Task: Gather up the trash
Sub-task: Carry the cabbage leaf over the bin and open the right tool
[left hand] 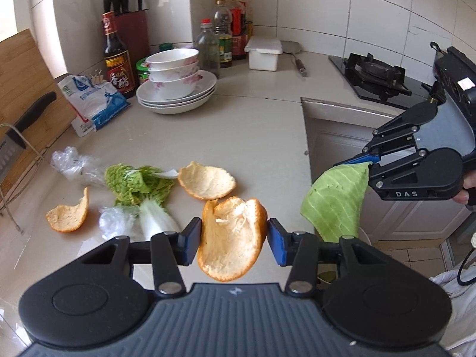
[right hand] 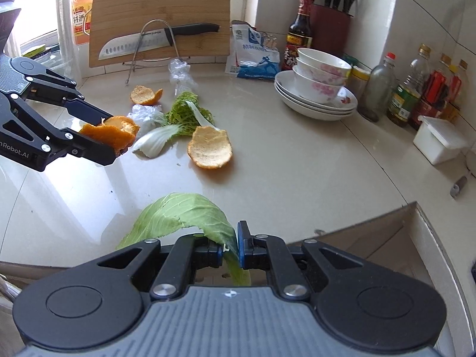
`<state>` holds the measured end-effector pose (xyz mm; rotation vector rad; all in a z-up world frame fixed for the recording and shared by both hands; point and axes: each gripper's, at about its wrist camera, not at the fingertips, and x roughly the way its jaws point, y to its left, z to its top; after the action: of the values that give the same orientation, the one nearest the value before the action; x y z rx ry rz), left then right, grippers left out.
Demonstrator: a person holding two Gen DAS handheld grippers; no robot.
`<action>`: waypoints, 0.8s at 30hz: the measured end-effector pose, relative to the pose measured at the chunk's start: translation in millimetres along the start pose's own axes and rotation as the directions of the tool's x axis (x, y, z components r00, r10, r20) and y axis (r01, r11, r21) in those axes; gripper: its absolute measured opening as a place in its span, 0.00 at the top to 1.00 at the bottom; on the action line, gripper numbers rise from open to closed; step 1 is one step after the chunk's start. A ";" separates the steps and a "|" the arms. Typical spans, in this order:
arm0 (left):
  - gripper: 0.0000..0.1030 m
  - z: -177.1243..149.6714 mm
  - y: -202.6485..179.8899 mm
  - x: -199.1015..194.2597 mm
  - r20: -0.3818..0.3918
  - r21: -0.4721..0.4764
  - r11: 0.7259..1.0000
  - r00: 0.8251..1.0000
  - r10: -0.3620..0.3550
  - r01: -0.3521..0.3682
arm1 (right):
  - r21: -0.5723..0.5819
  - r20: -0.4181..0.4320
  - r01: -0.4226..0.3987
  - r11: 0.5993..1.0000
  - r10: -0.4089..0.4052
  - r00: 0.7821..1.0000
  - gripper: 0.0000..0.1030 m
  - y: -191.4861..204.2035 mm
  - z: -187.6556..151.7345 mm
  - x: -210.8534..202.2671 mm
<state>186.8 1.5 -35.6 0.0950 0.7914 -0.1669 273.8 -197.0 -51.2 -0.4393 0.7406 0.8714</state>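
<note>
My left gripper point(left hand: 235, 239) is shut on a large orange peel point(left hand: 232, 241), lifted above the counter; from the right wrist view the same gripper point(right hand: 111, 136) carries that peel point(right hand: 114, 134) at the left. My right gripper point(right hand: 229, 248) is shut on a pale green cabbage leaf point(right hand: 181, 214), seen hanging point(left hand: 336, 202) from it point(left hand: 364, 166) past the counter edge. Left on the counter are two orange peels point(left hand: 206, 181) point(left hand: 70, 215), a napa cabbage leaf point(left hand: 139, 187) and two crumpled plastic wraps point(left hand: 71, 163) point(left hand: 116, 223).
Stacked bowls on plates point(left hand: 175, 89), bottles point(left hand: 221, 38), a knife block point(left hand: 131, 29) and a salt bag point(left hand: 95, 104) line the back wall. A cutting board with a knife on a wire rack point(right hand: 160, 38) stands at the left. A gas stove point(left hand: 377, 77) lies beyond the counter gap.
</note>
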 end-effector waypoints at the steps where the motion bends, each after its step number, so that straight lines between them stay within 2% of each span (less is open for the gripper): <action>1: 0.55 2.1 -6.3 1.4 0.001 0.007 1.000 1.000 -0.014 0.014 | 0.013 -0.004 0.009 1.000 -0.009 1.000 0.88 -4.5 -5.8 -3.3; 7: 0.55 15.0 -45.4 11.4 0.010 0.060 0.995 0.996 -0.086 0.085 | 0.097 -0.049 0.077 0.992 -0.072 0.996 0.88 -32.0 -45.6 -16.5; 14: 0.55 28.0 -83.3 26.7 0.009 0.105 0.983 0.988 -0.152 0.151 | 0.193 -0.134 0.145 0.970 -0.120 0.984 0.88 -62.3 -97.6 -11.9; 24: 0.55 42.2 -124.4 48.2 0.003 0.155 0.971 0.983 -0.185 0.182 | 0.285 -0.234 0.202 0.937 -0.137 0.963 0.88 -98.9 -155.8 20.1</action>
<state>226.6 -132.5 -43.3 0.1663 0.7688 -0.4039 300.4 -340.7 -165.7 -0.3148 1.0009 0.5377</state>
